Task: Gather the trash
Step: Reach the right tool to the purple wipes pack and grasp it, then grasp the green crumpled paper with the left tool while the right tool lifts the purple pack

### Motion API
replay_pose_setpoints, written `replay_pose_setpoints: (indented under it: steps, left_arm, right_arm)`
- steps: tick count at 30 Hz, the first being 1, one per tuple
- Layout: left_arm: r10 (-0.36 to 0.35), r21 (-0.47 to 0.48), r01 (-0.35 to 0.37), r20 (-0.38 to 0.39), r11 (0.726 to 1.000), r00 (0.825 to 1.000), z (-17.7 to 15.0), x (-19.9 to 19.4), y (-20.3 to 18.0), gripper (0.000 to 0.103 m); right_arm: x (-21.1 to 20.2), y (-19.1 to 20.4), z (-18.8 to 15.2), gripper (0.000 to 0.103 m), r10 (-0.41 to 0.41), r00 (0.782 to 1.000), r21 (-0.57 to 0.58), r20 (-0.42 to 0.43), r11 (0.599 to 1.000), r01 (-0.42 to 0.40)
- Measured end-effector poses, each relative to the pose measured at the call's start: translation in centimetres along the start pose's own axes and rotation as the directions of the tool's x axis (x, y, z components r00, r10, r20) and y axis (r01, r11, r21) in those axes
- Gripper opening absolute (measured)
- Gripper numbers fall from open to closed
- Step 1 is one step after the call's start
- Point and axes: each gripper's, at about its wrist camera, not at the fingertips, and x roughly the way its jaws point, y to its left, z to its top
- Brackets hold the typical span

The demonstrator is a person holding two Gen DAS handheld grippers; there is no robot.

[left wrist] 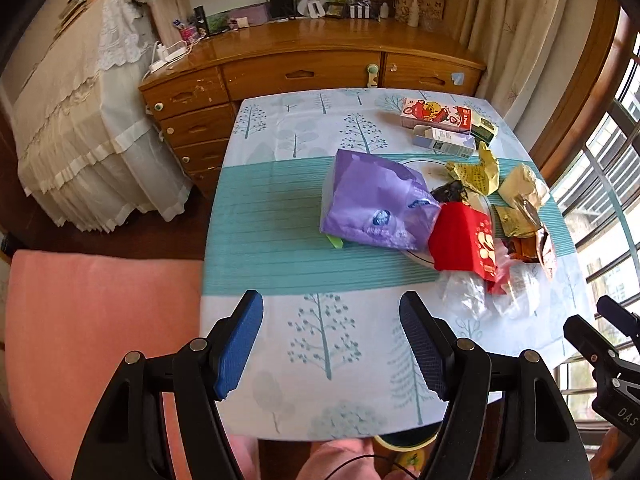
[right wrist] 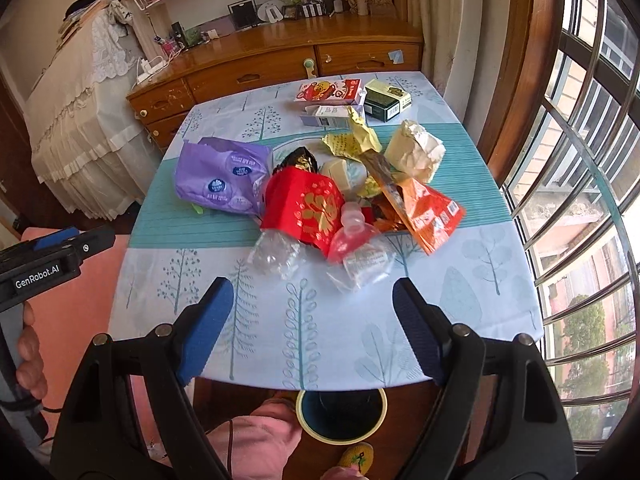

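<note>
Nothing is collected yet: the trash pile (right wrist: 340, 196) lies heaped mid-surface (right wrist: 480, 272), bin (right wrist: 340, 412) waiting below its near edge, while left gripper (left wrist: 332, 344) and right gripper (right wrist: 312, 328) hover, fingers wide and empty.

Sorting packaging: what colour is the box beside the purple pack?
Red with gold print; clearest in the right wrist view.

Black gripper (left wrist: 331, 344), blue ribbed pads (left wrist: 239, 350)

Readable lettering
"GenRobot.AI" in white on the black left gripper body (right wrist: 38, 270), left edge of right-wrist view; "DAS" on the black right gripper body (left wrist: 622, 408), lower right of left-wrist view.
</note>
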Motion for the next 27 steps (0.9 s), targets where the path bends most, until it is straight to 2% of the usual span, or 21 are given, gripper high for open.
replay_pose_setpoints:
  steps: [5, 7, 10, 14, 19, 24, 27]
  left_arm:
    - [-0.074, 0.083, 0.079, -0.06, 0.993, 0.995, 6.7, 4.7, 3.0, 0.072]
    - [-0.077, 0.109, 0.085, -0.073, 0.99, 0.994, 8.7, 6.4, 3.8, 0.072]
    - [-0.062, 0.147, 0.073, -0.075, 0.986, 0.995, 9.9, 8.5, 4.5, 0.072]
    - [-0.062, 0.143, 0.077, -0.105, 0.987, 0.993, 10.4, 11.1, 6.4, 0.072]
    - [-0.064, 0.112, 0.079, -0.136, 0.991, 0.989, 9.6, 13.7, 8.8, 0.072]
    - [-0.059, 0.033, 0.065, -0.163, 0.997, 0.985, 9.6, 15.6, 11.8, 0.072]
    - [-0.06, -0.002, 0.06, -0.19, 0.998, 0.98, 9.3, 16.7, 13.2, 0.072]
  right_arm:
    - [4.3, 3.7, 4.7, 0.08, 0.009, 1.0, 0.028, -0.009, 1.0, -0.008]
    - [6.1, 5.5, 6.2, 0.08, 0.028, 0.999, 0.006, -0.015, 1.0, -0.028]
    - [8.8, 8.5, 8.5, 0.08, 0.028, 0.999, -0.061, -0.022, 0.998, -0.029]
    - [12.2, 12.7, 10.9, 0.08, 0.031, 0.999, -0.185, -0.016, 0.982, -0.033]
    - [17.4, 17.4, 12.3, 0.08, 0.04, 0.998, -0.336, -0.05, 0.94, -0.054]
    - [22.6, 20.6, 11.3, 0.08, 0.028, 0.992, -0.465, -0.122, 0.882, -0.082]
    - [25.6, 21.5, 10.0, 0.08, -0.009, 0.986, -0.51, -0.165, 0.856, -0.078]
